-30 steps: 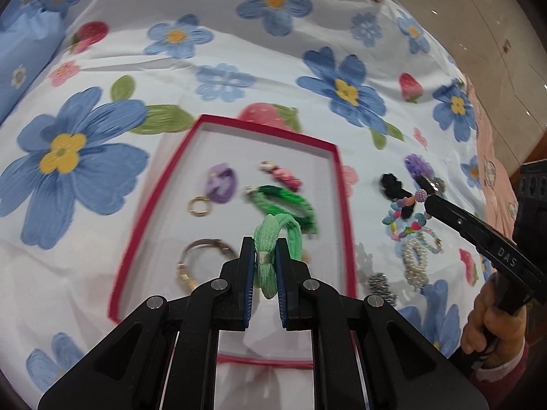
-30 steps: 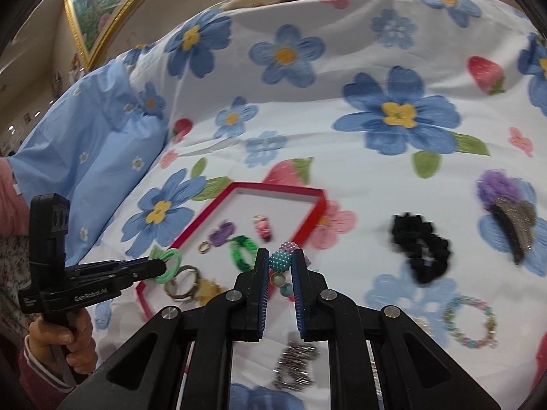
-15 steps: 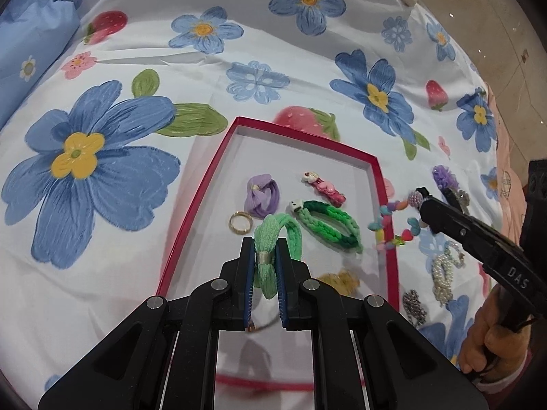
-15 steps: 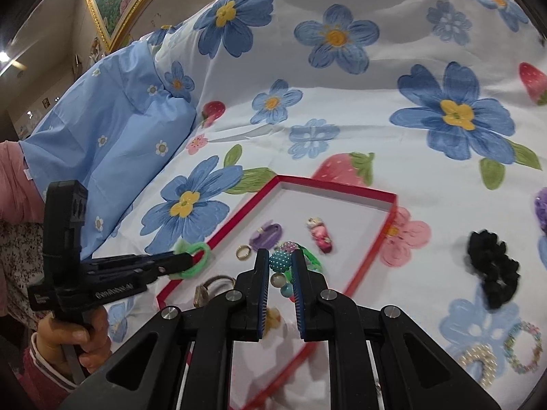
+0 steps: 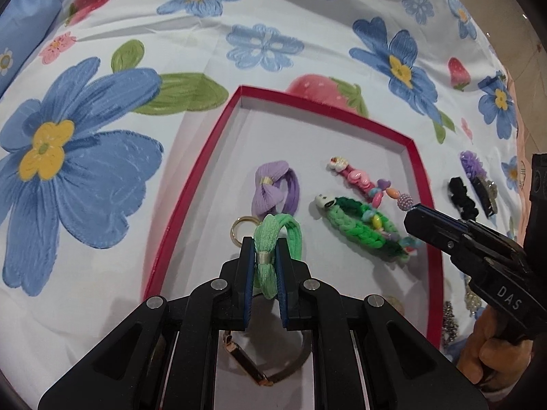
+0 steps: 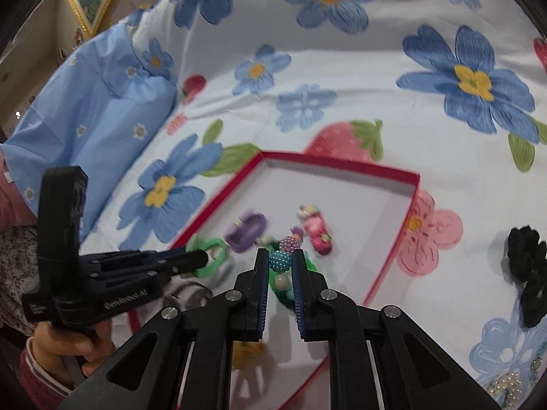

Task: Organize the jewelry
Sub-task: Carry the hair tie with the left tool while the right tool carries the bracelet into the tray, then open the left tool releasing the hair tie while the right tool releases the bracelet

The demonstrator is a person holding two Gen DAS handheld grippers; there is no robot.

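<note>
My left gripper (image 5: 265,244) is shut on a light green hair tie (image 5: 273,235), held over the red-rimmed white tray (image 5: 191,191). My right gripper (image 6: 279,256) is shut on a colourful beaded bracelet (image 6: 279,261), which hangs from it above the tray (image 6: 342,165). In the tray lie a purple hair tie (image 5: 275,188), a pink charm clip (image 5: 355,176), a green braided bracelet (image 5: 359,229), a gold ring (image 5: 241,227) and a bangle (image 5: 253,369) partly hidden under my left fingers. The right gripper (image 5: 415,215) also shows in the left wrist view, the left gripper (image 6: 201,256) in the right.
The flowered bedsheet (image 5: 85,171) lies under everything. Right of the tray rest a black scrunchie (image 6: 528,270), a purple hair clip (image 5: 475,171) and a pearl bracelet (image 6: 506,384). A blue pillow (image 6: 85,126) sits at the left. A person's hands (image 6: 68,345) hold both grippers.
Both grippers have come down and in over the tray with their loads. The beaded bracelet moved from outside the tray's right rim to above the green braided bracelet.
</note>
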